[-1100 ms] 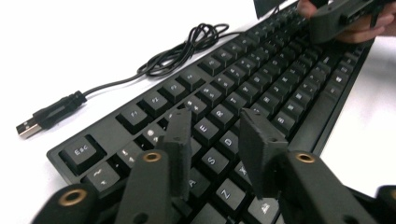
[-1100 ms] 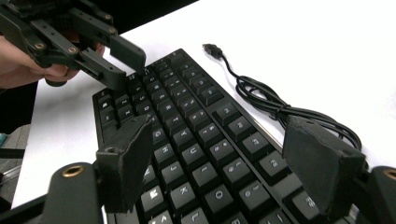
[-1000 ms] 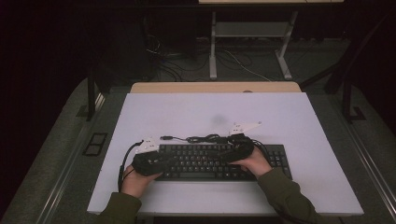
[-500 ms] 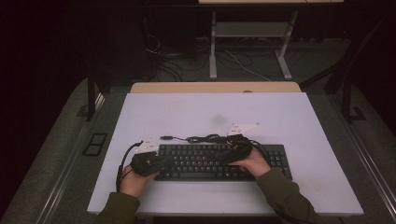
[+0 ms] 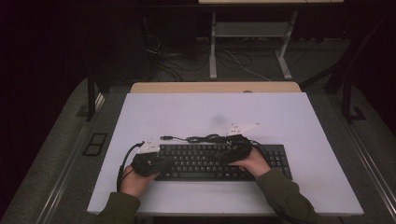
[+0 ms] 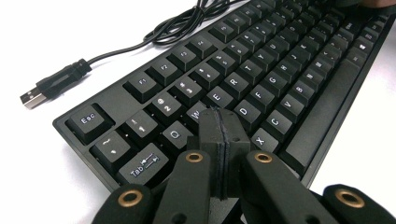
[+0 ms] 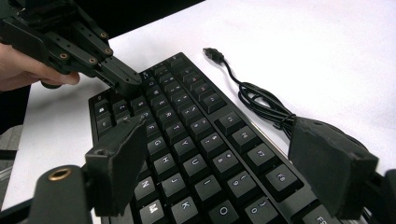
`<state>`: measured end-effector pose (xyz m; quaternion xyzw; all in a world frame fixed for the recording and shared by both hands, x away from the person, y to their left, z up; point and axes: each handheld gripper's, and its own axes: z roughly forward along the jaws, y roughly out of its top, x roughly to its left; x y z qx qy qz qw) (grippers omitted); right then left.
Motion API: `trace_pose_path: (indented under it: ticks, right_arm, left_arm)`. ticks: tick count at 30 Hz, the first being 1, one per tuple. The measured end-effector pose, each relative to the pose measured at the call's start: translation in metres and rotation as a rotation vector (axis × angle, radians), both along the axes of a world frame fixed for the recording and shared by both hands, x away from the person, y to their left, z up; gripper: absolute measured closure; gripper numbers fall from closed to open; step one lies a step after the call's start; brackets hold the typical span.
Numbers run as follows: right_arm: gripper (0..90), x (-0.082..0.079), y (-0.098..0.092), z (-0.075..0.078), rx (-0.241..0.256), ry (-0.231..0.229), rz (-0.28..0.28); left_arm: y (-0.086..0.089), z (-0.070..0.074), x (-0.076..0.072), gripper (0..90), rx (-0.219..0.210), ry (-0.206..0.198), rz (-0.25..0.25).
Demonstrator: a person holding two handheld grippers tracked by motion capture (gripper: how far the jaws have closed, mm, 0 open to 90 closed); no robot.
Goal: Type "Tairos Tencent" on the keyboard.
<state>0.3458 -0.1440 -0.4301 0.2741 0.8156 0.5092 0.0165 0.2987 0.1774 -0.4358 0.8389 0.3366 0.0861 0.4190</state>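
A: Status, left to right?

B: Left gripper [image 6: 219,135] has shifted slightly leftward along the keyboard [image 5: 210,161]; jaws pressed together, holding nothing, tips poised over the A/S keys.

A: Right side?

B: Right gripper [image 7: 233,158] stays above the U–K keys, jaws spread wide, empty. The keyboard remains flat near the bench [image 5: 299,121] front edge. Judgement: key pressing is proceeding, left tip next.

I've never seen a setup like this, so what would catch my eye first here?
A black full-size computer keyboard lies near the front edge of the white table. The left gripper, jaws shut, points at its A key area; the right gripper gapes wide over the middle keys. A loose black USB cable curls behind.
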Motion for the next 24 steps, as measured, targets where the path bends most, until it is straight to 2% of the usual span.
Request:
trace_pose_path:
  ticks: [6,8,14,15,24]
  right_arm:
    - [19.4,0.0001,0.0000,0.0001,-0.002,-0.001,0.000]
    - [19.4,-0.0001,0.0001,0.0002,-0.004,-0.002,-0.001]
    - [19.4,-0.0002,0.0001,0.0007,-0.004,-0.004,-0.002]
    - [19.4,-0.0002,0.0001,0.0008,-0.004,-0.005,-0.002]
    - [19.4,0.0000,-0.0008,0.0017,-0.001,-0.006,-0.007]
  left_arm:
    - [-0.0004,-0.0027,0.0006,88.9,0.002,0.011,-0.003]
    - [0.0005,-0.0031,0.0014,89.0,-0.011,0.020,-0.003]
    - [-0.0003,-0.0005,0.0005,88.9,0.005,0.007,-0.001]
    - [-0.0006,0.0006,0.0002,88.9,-0.007,0.005,0.001]
    - [-0.0002,0.0028,-0.0001,87.8,-0.011,0.001,0.003]
